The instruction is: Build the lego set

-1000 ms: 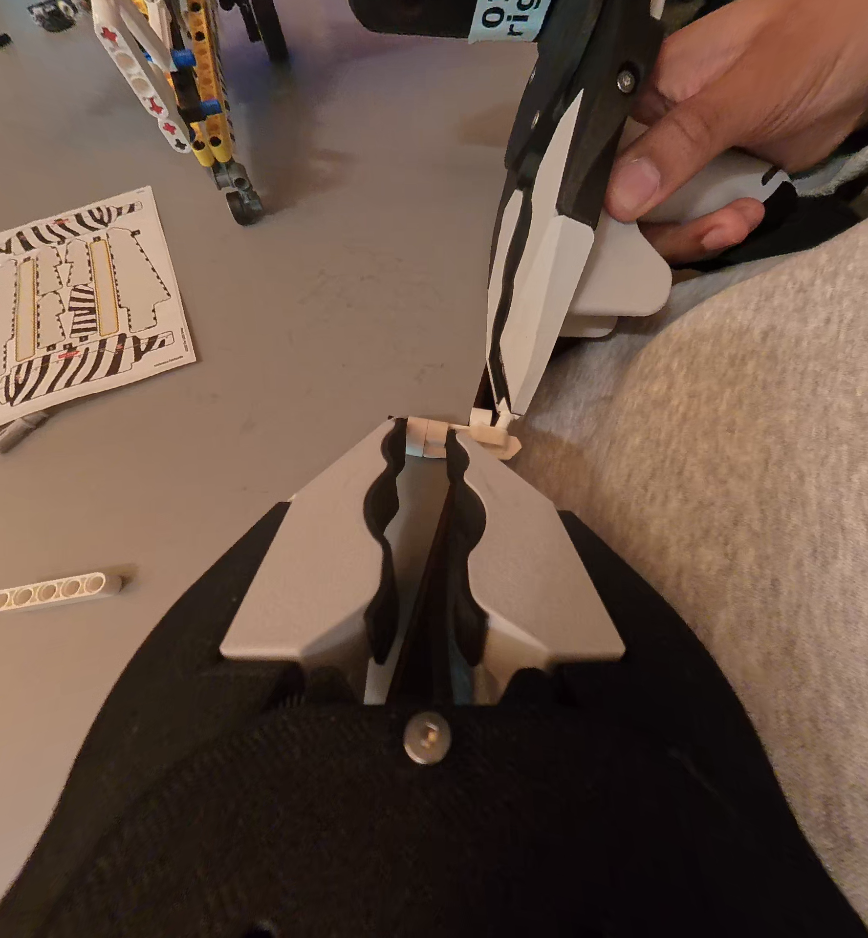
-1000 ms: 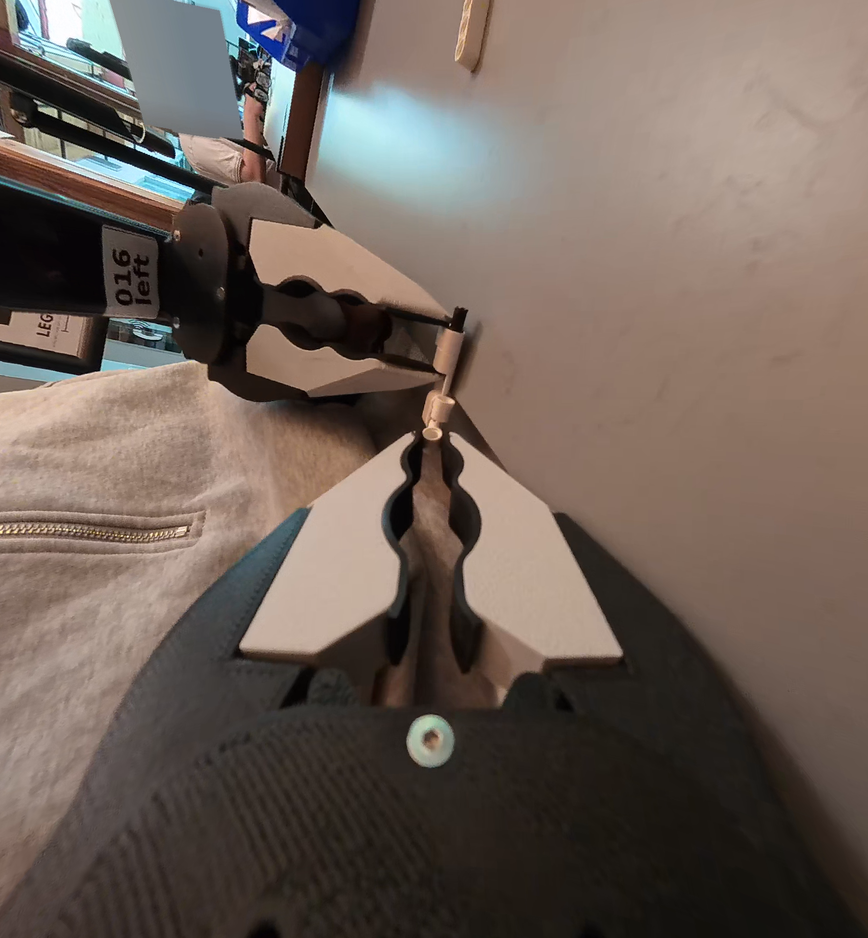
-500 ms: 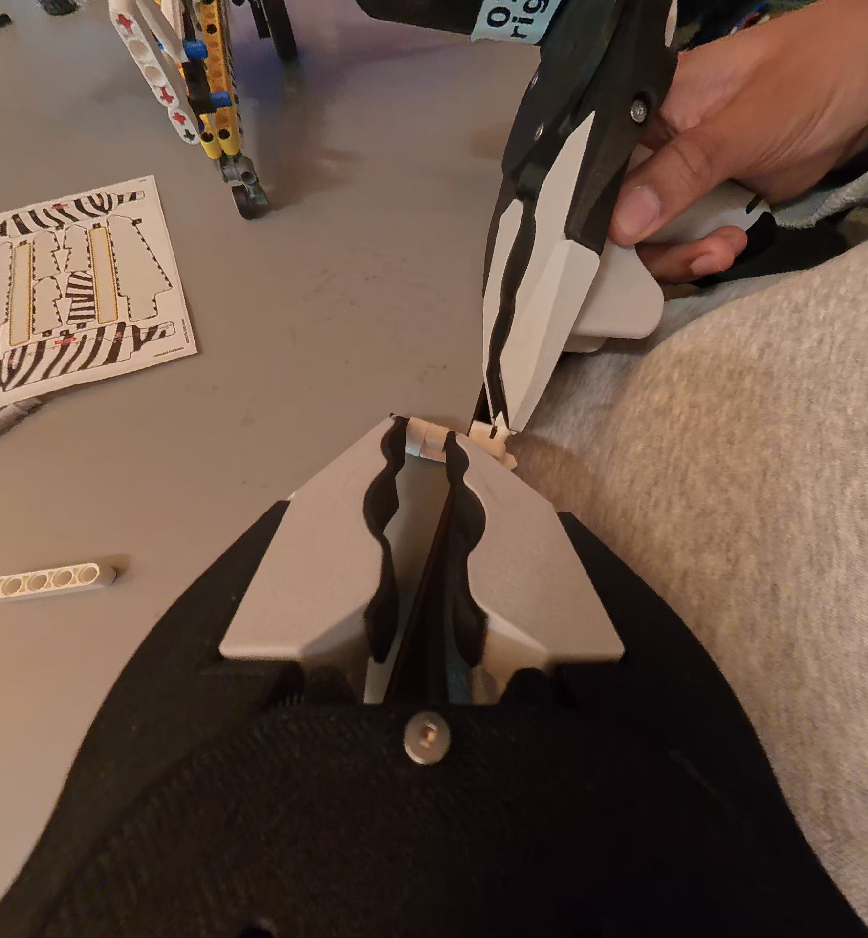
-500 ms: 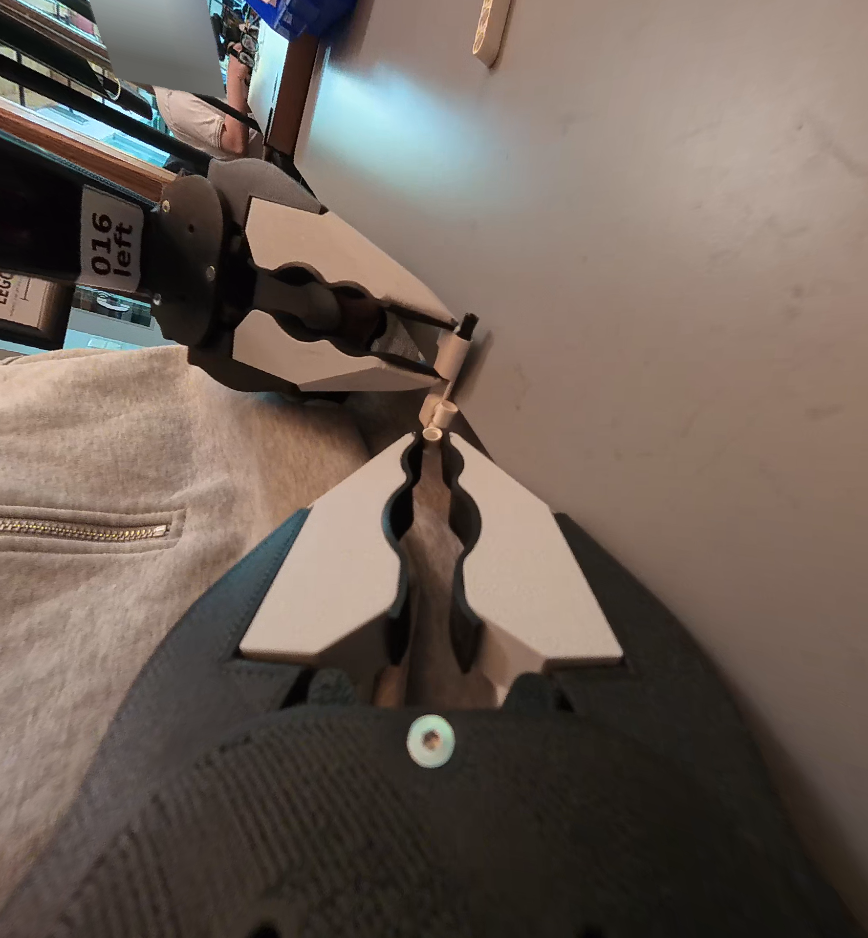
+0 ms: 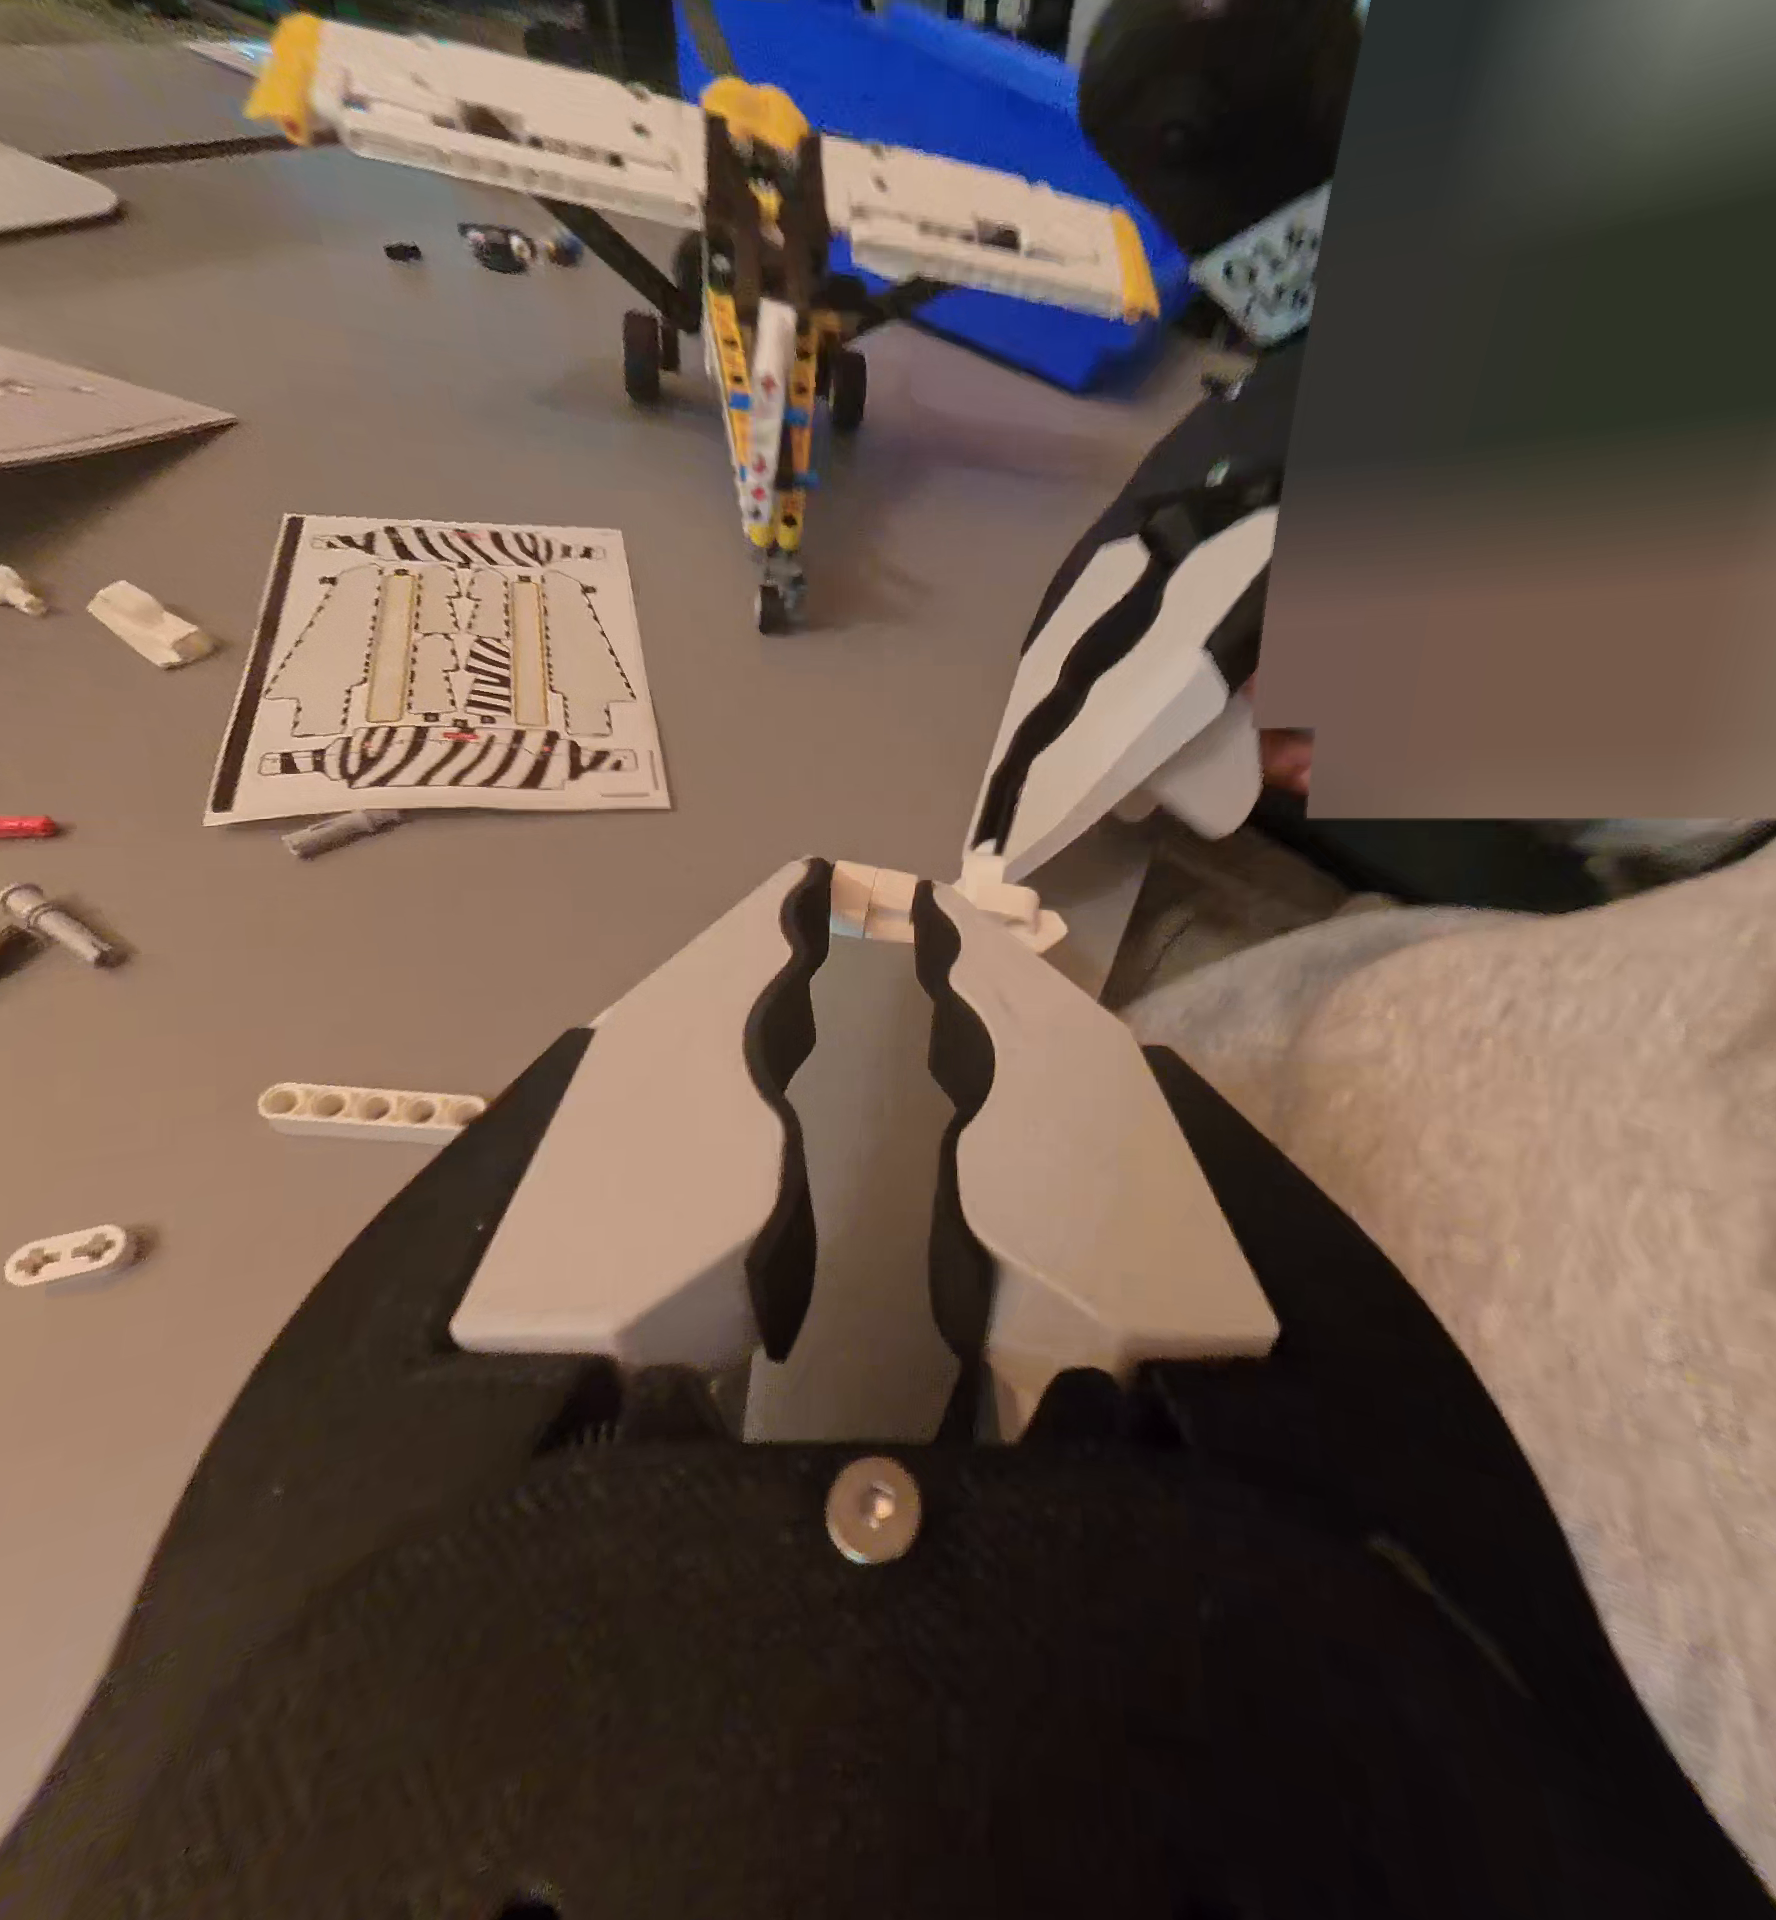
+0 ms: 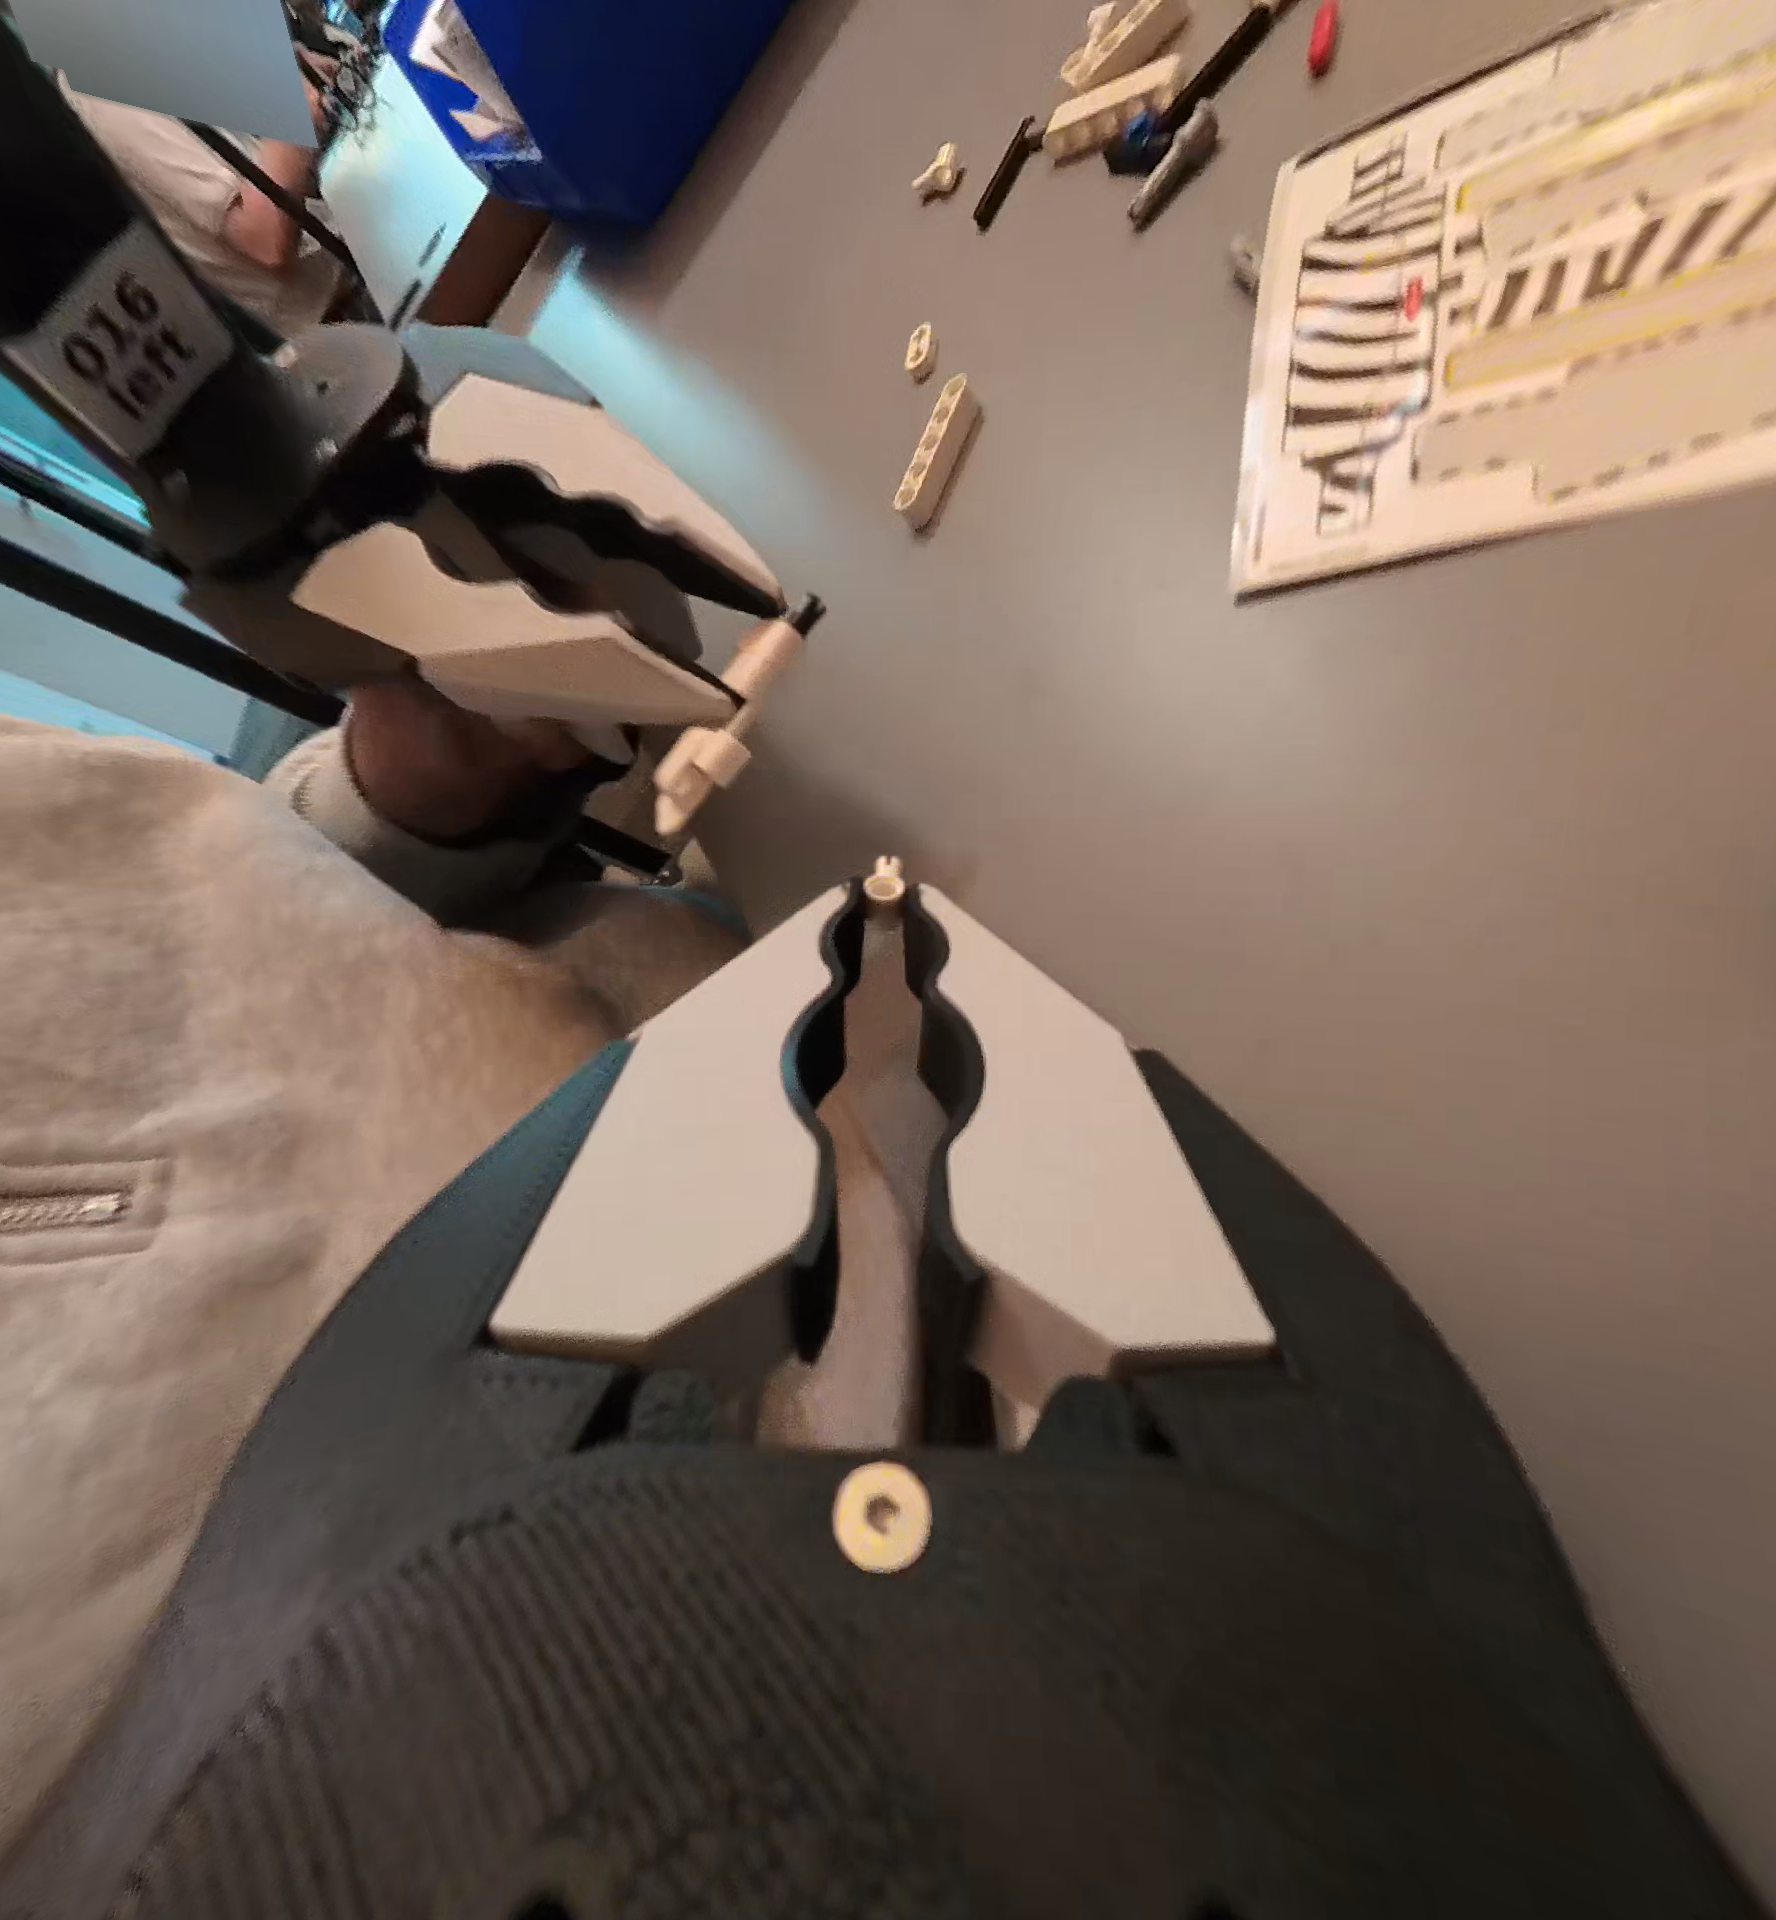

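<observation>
**Two grippers, each with a small white part, held near the table edge**

- Left gripper (image 5: 871,902): clenched on a white connector (image 6: 765,659) with a black axle tip; a second white piece hangs below it on a thin shaft. Held out level, probably so its free end faces the other tool
- Right gripper (image 6: 882,891): clenched on a tiny white pin (image 6: 882,885), tip pointing forward; pin and connector are apart, not joined. Likely posed for mating the two
- Plane model (image 5: 749,312): stands on its wheels far back on the table (image 5: 427,395), out of the working area
- Sticker sheet (image 5: 437,665): lies flat, zebra-striped, near mid-table
- Loose parts: white beam (image 5: 370,1110), short two-hole link (image 5: 68,1255), red pin (image 5: 6,827), grey pin (image 5: 63,920), spread at left within reach
- Blue bin (image 5: 967,208): behind the model
</observation>
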Motion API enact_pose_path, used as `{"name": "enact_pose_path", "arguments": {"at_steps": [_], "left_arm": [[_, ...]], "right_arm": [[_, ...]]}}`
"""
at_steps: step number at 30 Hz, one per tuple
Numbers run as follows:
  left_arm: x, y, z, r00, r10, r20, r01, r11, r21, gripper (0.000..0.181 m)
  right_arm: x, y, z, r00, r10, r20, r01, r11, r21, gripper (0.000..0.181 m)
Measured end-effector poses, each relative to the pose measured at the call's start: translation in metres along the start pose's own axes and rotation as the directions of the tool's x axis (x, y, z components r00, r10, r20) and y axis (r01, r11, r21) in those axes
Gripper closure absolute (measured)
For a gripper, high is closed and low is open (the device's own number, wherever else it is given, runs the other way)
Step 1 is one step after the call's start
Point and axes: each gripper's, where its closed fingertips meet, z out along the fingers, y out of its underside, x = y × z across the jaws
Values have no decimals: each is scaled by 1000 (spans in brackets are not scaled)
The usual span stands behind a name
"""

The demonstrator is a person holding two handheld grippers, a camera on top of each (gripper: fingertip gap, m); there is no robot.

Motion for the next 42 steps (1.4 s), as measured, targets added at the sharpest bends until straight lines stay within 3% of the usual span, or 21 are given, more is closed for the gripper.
{"name": "enact_pose_path", "arguments": {"at_steps": [7,8,10,14,17,21,25,28,31,32,34,37,42], "left_arm": [[-33,-29,-14,996,-86,10,85,990,109,167],[-36,-31,-13,996,-87,12,85,990,111,167],[-41,-33,-8,996,-87,8,86,990,108,167],[-46,-36,2,996,-84,-7,85,989,122,167],[-46,-46,4,998,-57,-3,57,983,175,167],[-40,-58,4,999,39,17,-42,967,252,167],[-32,-62,3,992,118,35,-123,956,265,167],[-31,-60,4,987,151,59,-161,955,249,167],[-31,-59,3,986,161,52,-169,954,246,167],[-31,-58,3,987,158,37,-163,956,245,166],[-32,-58,0,992,129,-8,-123,959,254,146],[-28,-60,-11,984,28,-178,24,959,281,121],[2,-41,-19,819,-153,-553,235,969,80,130]], "right_arm": [[21,-7,21,959,-226,-170,219,974,-56,175],[24,-8,20,950,-246,-192,238,969,-63,172],[26,-11,16,937,-280,-211,271,960,-68,149],[19,-28,4,925,-311,-218,323,946,17,142],[-3,-48,-2,952,-273,-138,294,941,165,138],[-18,-70,-2,988,-151,19,137,941,309,138],[-23,-82,-2,975,-34,219,-51,927,371,144],[-28,-83,-2,944,6,329,-137,916,376,171],[-27,-80,1,952,0,307,-116,926,359,173],[-25,-79,1,961,-13,276,-89,931,353,173],[-24,-75,1,974,-60,217,-16,943,332,174],[-26,-67,-1,974,-181,138,139,953,269,175],[-40,-45,0,871,-484,90,474,874,111,175]]}}
